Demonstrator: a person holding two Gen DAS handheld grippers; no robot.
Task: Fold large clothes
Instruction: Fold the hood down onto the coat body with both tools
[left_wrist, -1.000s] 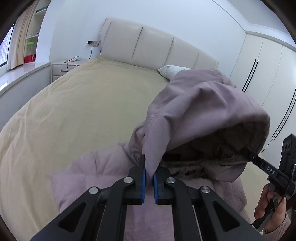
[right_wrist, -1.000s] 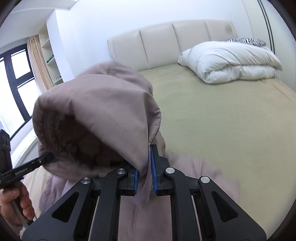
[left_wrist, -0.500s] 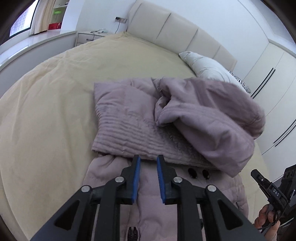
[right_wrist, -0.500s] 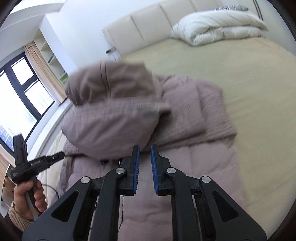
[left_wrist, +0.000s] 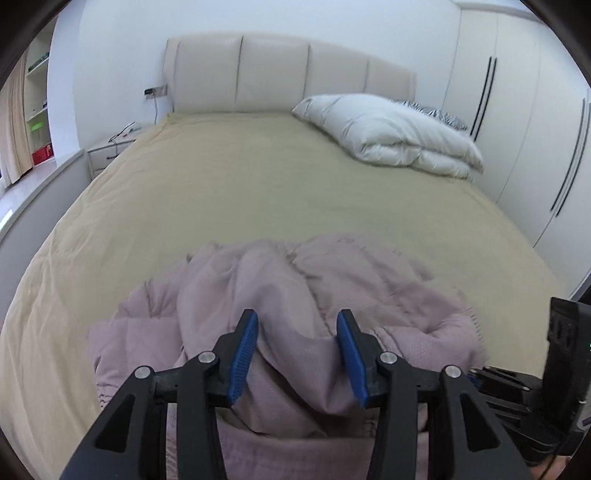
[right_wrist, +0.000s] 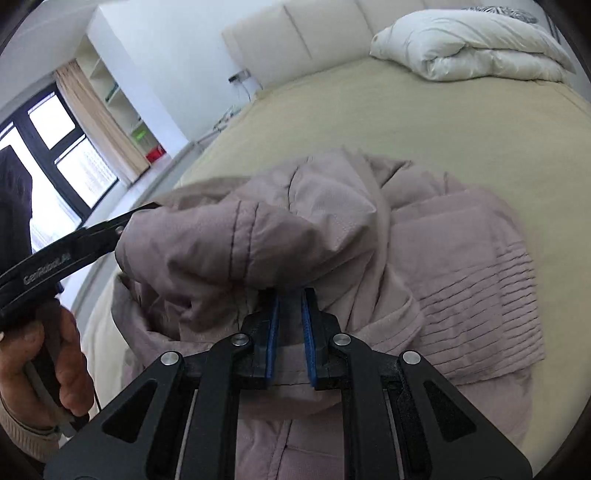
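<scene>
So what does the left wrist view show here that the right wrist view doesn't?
Only the left wrist view: white wardrobe doors and the left gripper, jaws wide open over the mauve padded hooded jacket. Only the right wrist view: the dark-framed window, the person's left hand and the jacket's ribbed hem. Both: jacket, beige bed, white folded duvet.

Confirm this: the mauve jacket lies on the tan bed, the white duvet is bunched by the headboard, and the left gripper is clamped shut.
One error: the left gripper is open, jaws wide over the mauve jacket, as the left wrist view shows. The white duvet does lie bunched by the headboard on the tan bed.
</scene>
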